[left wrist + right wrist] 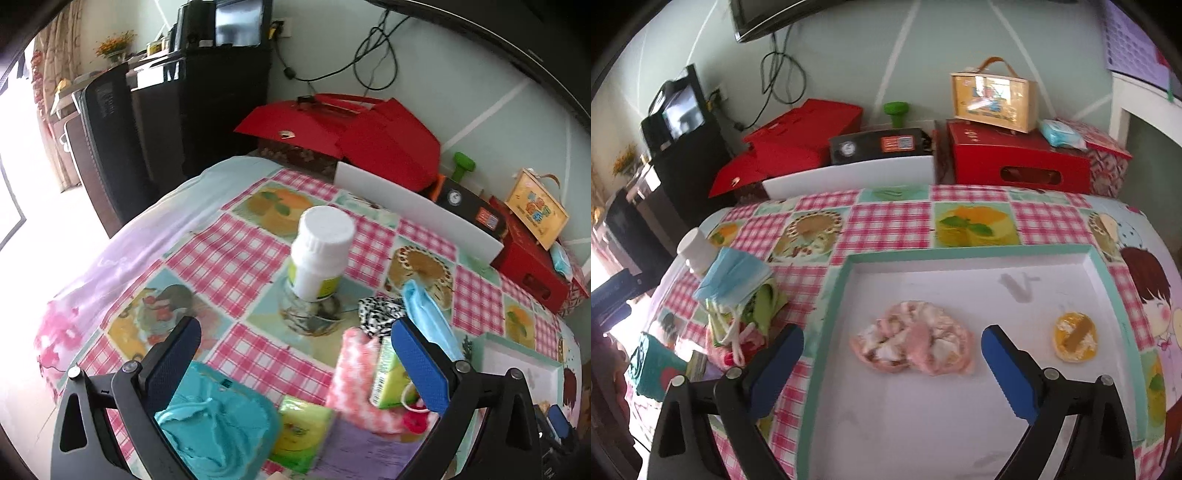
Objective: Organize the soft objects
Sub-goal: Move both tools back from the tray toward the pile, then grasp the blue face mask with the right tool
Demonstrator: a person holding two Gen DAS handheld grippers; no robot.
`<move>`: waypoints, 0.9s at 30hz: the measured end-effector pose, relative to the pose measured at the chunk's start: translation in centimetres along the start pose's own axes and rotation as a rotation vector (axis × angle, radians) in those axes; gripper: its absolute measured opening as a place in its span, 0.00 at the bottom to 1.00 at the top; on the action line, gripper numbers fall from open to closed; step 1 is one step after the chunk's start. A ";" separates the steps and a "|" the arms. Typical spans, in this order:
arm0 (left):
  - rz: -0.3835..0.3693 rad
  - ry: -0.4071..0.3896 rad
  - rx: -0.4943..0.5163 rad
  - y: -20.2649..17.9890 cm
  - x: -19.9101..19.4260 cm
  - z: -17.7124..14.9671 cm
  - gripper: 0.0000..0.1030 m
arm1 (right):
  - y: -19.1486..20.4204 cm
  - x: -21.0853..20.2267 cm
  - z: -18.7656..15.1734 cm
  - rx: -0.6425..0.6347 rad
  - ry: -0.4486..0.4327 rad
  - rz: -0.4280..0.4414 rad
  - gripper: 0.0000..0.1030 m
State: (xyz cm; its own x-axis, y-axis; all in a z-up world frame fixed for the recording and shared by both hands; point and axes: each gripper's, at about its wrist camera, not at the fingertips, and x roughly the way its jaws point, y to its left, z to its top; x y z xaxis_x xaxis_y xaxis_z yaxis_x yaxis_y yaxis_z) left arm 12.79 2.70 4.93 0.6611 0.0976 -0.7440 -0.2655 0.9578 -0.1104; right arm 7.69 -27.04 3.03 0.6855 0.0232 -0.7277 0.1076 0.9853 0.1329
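1. Blue-padded and spread wide, your left gripper (295, 354) holds nothing; it hangs over the pile of soft things on the checked pink tablecloth (236, 254). Nearest you lies the crumpled teal cloth (218, 424), partly under the left finger, so take that first, I'd judge.
2. Pinch the teal cloth at a raised fold, not flat against the table, or the pads will slide off it.
3. Just beyond sit a green tissue packet (303, 432), a pink-and-white fuzzy cloth (360, 376) and a green carton (388, 376), all touching. Lift slowly so nothing next to it drags along.
4. Further on, a light blue face mask (428, 314) lies over the pile; its loops may snag.
5. Keep clear of the upright white plastic bottle (319, 254) behind; it looks easy to tip.
6. Your right gripper (892, 354) is likewise spread and empty above the white tray with a mint rim (960, 424), where a pink crumpled cloth (912, 343) and a small orange pad (1074, 340) already rest. Drop into the bare area near you.
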 end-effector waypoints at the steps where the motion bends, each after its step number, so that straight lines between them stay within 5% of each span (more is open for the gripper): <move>1: 0.000 -0.001 -0.008 0.2 0.0 0.1 0.99 | 0.4 0.1 0.0 -0.010 0.001 0.000 0.96; 11: -0.025 -0.017 -0.063 2.2 0.2 0.5 0.99 | 5.6 0.3 0.1 -0.096 -0.010 0.140 0.96; 21: -0.048 0.016 0.013 1.1 1.2 0.9 0.99 | 8.9 1.9 0.0 -0.107 0.009 0.260 0.96; 27: -0.028 0.056 0.014 0.8 3.0 1.6 0.99 | 10.0 3.0 1.0 -0.103 0.013 0.284 0.85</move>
State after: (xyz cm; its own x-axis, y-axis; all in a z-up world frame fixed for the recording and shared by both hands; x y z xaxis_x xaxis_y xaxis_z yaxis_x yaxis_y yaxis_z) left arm 15.69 4.15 3.71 0.6276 0.0552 -0.7766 -0.2373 0.9636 -0.1233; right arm 11.48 -17.32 2.84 0.6687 0.3016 -0.6796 -0.1612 0.9511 0.2635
